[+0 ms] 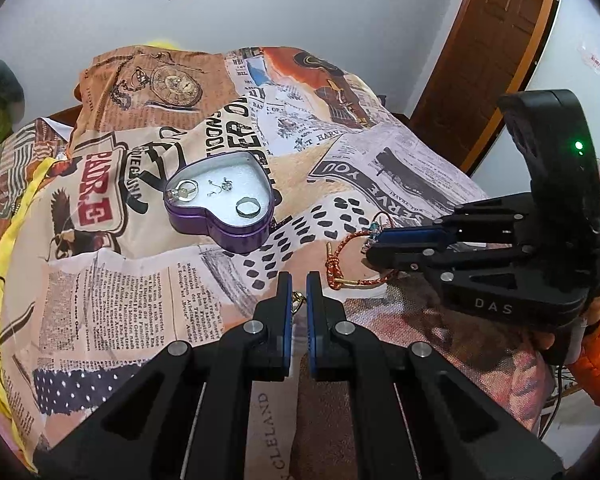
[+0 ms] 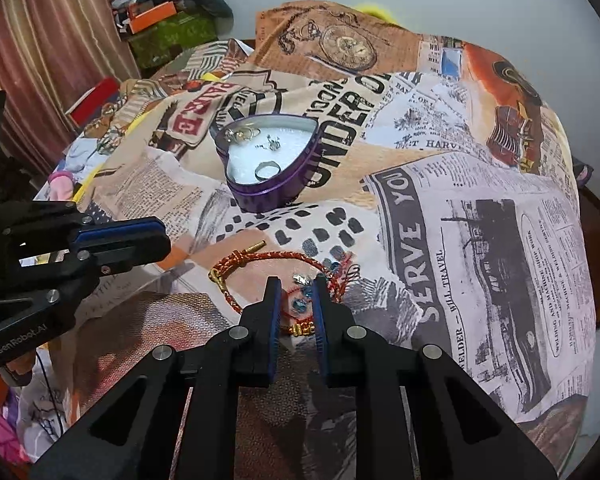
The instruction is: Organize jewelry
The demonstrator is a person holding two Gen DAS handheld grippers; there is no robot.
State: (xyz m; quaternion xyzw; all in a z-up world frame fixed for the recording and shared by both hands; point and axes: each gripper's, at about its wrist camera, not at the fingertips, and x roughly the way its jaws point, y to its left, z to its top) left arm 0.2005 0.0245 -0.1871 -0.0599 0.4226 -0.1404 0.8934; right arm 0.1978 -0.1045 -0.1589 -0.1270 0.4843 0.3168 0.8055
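A purple heart-shaped tin (image 1: 204,222) (image 2: 284,192) lies open on the printed cloth, with rings (image 1: 247,207) (image 2: 267,169) and small earrings (image 1: 224,187) inside. A red-and-gold braided bracelet (image 1: 342,249) (image 2: 276,257) lies nearer. My left gripper (image 1: 299,280) is narrowly open around a small gold piece (image 1: 297,300); in the right wrist view (image 2: 156,236) it looks nearly closed. My right gripper (image 2: 296,284) (image 1: 374,242) is open low over a thin red cord bracelet with blue beads (image 2: 300,304) that lies between its fingers.
The newspaper-print cloth (image 2: 480,208) covers a rounded table. A yellow cloth (image 1: 4,248) hangs at the left edge. A wooden door (image 1: 492,40) stands behind to the right. Boxes and clothes (image 2: 168,28) are piled by a curtain.
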